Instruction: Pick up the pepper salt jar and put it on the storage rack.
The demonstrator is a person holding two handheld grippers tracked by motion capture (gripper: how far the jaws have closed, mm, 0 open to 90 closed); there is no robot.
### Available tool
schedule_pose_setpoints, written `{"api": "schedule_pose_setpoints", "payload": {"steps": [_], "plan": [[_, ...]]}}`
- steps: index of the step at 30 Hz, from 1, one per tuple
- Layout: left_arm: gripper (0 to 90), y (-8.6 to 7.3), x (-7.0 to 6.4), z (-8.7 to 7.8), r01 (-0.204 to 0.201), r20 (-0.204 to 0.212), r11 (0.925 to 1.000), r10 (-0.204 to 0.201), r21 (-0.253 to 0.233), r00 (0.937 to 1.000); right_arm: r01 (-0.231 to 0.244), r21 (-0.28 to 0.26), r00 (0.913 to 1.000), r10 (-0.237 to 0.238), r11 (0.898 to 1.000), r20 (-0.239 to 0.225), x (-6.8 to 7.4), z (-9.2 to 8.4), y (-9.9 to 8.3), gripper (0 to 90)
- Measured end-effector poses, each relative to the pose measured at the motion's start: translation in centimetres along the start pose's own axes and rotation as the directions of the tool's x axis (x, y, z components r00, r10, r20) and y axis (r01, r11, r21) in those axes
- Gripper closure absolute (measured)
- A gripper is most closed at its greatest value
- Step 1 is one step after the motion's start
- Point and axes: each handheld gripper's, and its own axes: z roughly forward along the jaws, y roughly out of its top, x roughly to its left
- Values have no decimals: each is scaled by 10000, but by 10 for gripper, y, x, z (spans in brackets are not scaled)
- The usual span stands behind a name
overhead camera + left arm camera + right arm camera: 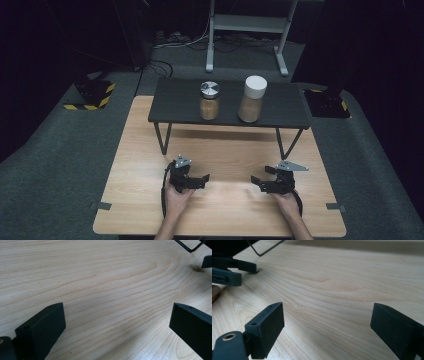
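— Seen from above: left tool (202, 180) and right tool (257, 182) low over the pale wooden surface (225, 150), tips turned toward each other, a bare strip of wood between them. Each held in a hand — left hand (176, 197), right hand (287, 201) — with forearms entering from the near edge.

— And the jaws?

— Spread wide on both. In the left gripper view, left tool (117, 322) gaping over plain wood grain, nothing between the jaws. Same in the right gripper view: right tool (327, 322) parted, nothing gripped, the other tool's dark tips at upper left.

— Anything within reach?

— Nearest things well apart from both tools: two jars up on a small black shelf (175, 102) on thin wire legs, standing at the far half of the surface. Left jar (209, 101) with a shiny metal lid, right jar (252, 99) with a white lid, both upright, side by side but not touching, both filled with something brownish. One wire leg (191, 247) caught at the top edge of the left gripper view.

— Beyond that?

— Grey carpet all round, a metal stand (247, 30) at the back, yellow-and-black striped bases (92, 97) at either side.
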Motion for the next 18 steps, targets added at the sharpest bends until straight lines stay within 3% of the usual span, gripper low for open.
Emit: {"api": "schedule_pose_setpoints", "payload": {"steps": [4, 8, 18], "plan": [[8, -1, 0, 0, 19, -10, 10000, -19, -37, 10000, -644, 282, 9978, 648, 9975, -138, -8, 2, 4, 113], [8, -1, 0, 0, 34, -5, 10000, -34, -21, 10000, -1386, 367, 9895, 1399, 9897, -363, -18, 2, 3, 114], [8, 0, 0, 0, 32, 0, 10000, -32, 49, 10000, -1585, 311, 9856, 1600, 9869, -553, -23, -1, 0, 110]]}}
